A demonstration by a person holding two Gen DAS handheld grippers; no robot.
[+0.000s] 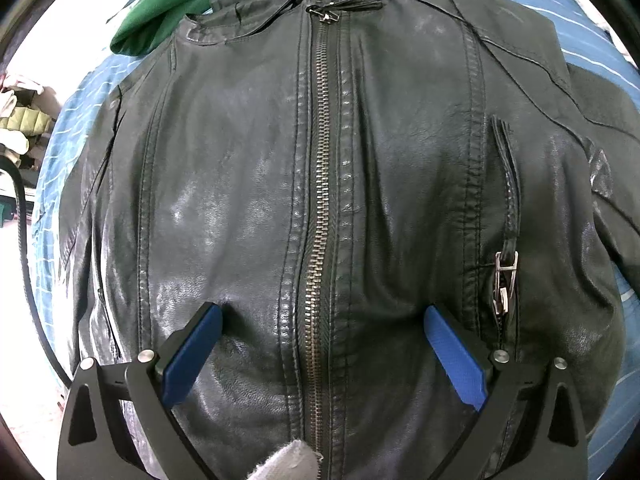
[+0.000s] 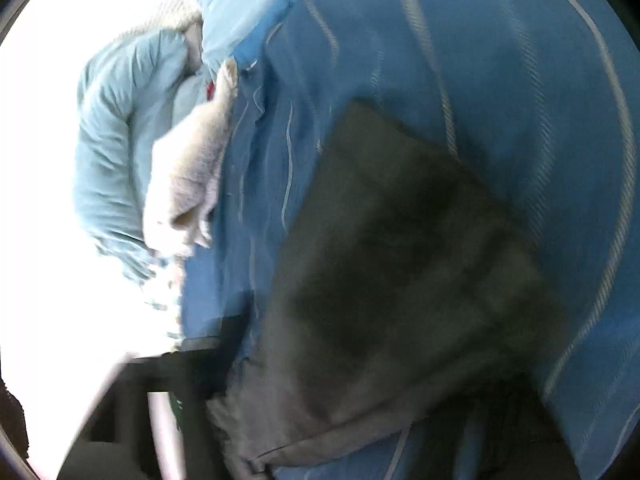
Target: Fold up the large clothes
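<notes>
A black leather jacket (image 1: pixel 320 200) lies front-up on a blue bedspread with pale stripes (image 1: pixel 76 120), collar at the far end, hem nearest the camera. Its main zipper (image 1: pixel 318 208) is closed and runs down the middle of the left wrist view. A side pocket zipper (image 1: pixel 506 276) on the right panel hangs partly open, its metal pull showing.

The left gripper (image 1: pixel 322 312) is over the lower front of the jacket with its fingers spread wide apart, one blue pad (image 1: pixel 192 352) on each side of the main zipper; the left tip presses a small dimple into the leather. Nothing is held between them. A bit of white fabric (image 1: pixel 288 460) shows at the bottom edge, between the finger bases.

Surroundings: a green garment (image 1: pixel 180 12) lies beyond the collar at the far left, touching the jacket's shoulder area. Off the bed on the left are a heap of pale clothes (image 1: pixel 20 108) and a dark cable (image 1: pixel 24 232).

The right wrist view is heavily blurred. It shows a dark jacket panel (image 2: pixel 400 280) on the same blue striped cover (image 2: pixel 480 80), with a light blue padded garment (image 2: pixel 116 128) and a cream fluffy item (image 2: pixel 192 176) at the left. Dark shapes at the lower left appear to be part of the right gripper (image 2: pixel 168 400); whether its fingers are apart or together cannot be told.
</notes>
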